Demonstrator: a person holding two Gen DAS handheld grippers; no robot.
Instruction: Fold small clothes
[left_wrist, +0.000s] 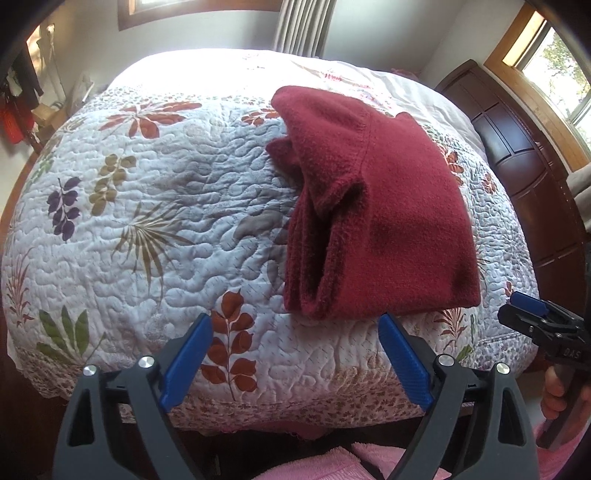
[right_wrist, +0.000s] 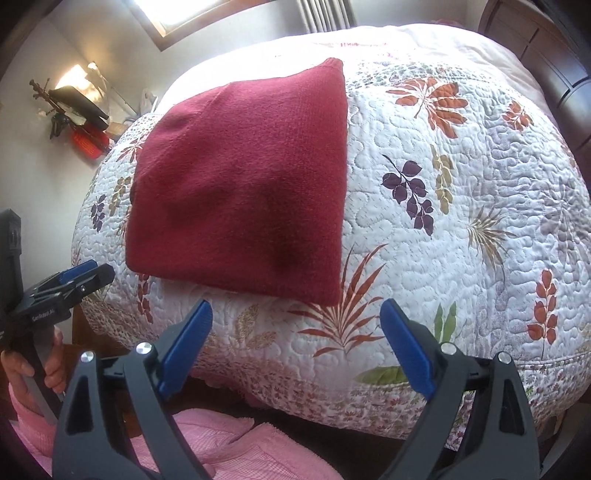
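Burgundy folded sweater lies on a floral quilt near its front edge; left gripper and right gripper, jaws spread, hold nothing.

Garment – dark red; quilt – white, leaf-patterned.

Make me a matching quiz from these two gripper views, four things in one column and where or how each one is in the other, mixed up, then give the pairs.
Things:
1. maroon garment
2. left gripper
3. right gripper
4. quilt

States:
A. white with printed leaves, covering the bed
B. folded, lying on the bedcover
C. open and empty, its camera shows the garment's layered edges
D. open and empty, its camera shows the garment's smooth top

Pairs: 1-B, 2-C, 3-D, 4-A
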